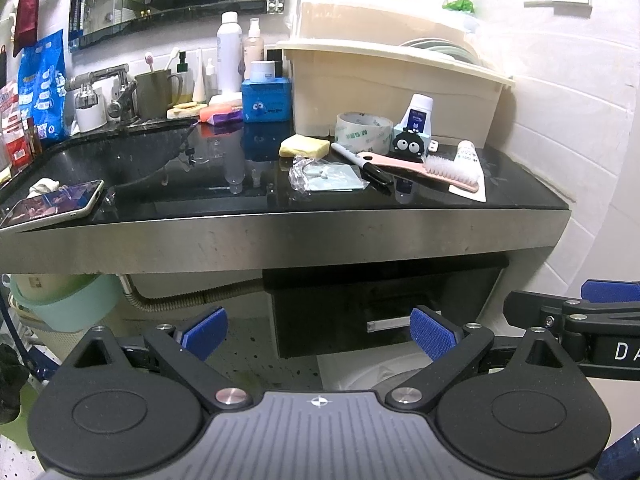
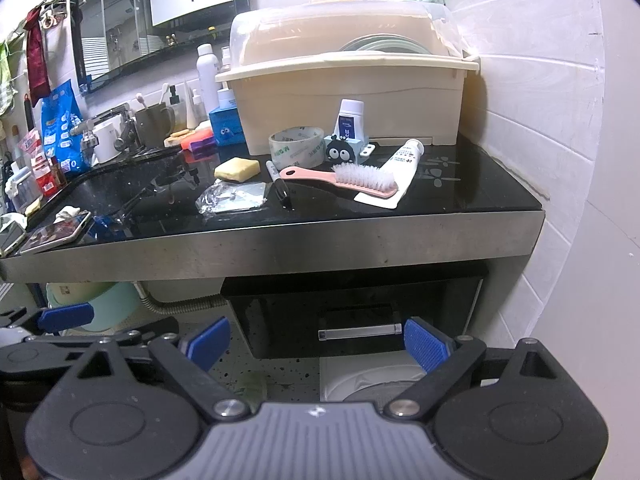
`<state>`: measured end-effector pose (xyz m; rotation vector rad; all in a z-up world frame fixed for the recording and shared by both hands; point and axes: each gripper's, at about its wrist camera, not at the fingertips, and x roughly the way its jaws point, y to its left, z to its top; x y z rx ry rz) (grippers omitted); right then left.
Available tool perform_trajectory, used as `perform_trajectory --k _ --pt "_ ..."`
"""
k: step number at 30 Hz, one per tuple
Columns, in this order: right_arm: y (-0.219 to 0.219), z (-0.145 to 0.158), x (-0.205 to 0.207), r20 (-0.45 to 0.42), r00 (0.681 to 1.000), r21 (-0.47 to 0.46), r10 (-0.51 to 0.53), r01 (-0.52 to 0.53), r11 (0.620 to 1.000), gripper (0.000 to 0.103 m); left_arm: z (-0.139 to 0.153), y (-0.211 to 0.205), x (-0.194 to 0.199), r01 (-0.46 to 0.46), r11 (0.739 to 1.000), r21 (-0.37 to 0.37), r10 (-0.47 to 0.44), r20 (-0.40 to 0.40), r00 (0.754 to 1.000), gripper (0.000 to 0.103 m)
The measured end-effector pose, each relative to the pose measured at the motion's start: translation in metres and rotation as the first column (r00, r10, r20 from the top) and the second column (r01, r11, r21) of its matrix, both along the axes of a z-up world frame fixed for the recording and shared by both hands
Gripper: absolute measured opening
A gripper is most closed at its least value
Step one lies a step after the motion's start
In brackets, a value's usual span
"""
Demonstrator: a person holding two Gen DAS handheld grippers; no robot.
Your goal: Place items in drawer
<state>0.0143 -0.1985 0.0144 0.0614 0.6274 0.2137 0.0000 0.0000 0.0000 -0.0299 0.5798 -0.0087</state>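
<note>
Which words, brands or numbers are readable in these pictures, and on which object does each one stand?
"M&G": printed repeatedly on the tape roll.
"DA": white letters, cut off by the picture edge, on the right gripper's arm in the left wrist view.
Unreadable, too small or blurred: white tube, small white bottle, blue box, blue bag, marker.

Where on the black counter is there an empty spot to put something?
Bare counter lies right of the pink brush, toward the tiled wall, and along the front edge. It is crowded around the tape roll, sponge and marker.
</note>
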Motion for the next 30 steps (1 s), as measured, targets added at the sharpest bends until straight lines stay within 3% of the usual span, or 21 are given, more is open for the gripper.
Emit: perform_trajectory --k 8,13,18,26,30 --pt "0.0 0.0 -0.002 -0.002 1.0 0.005 0.002 -0.002 1.0 0.094 -0.001 -0.009 0.005 0.0 1.0 0.031 0.0 -0.008 1.0 0.098" --pt "-0.002 0.001 -0.003 0.0 1.0 0.004 0.002 -0.002 1.0 0.094 -0.003 -0.002 -0.002 0.005 1.0 -0.01 -0.005 0.009 1.0 0.098" --pt "-0.005 0.004 -0.004 0.003 1.0 0.007 0.003 -0.003 1.0 0.094 -0.002 -0.005 -0.004 -0.006 1.0 0.03 0.005 0.037 0.999 0.098" --pt "-0.002 0.0 -0.003 0.002 1.0 0.007 0.001 -0.001 1.0 0.094 -0.002 -0.002 -0.004 0.0 1.0 0.009 0.0 0.03 1.0 0.097" --pt "-0.001 0.0 -0.002 -0.001 1.0 0.004 0.001 -0.001 1.0 0.094 -0.002 -0.004 -0.002 -0.02 0.999 0.05 0.017 0.048 0.999 0.098"
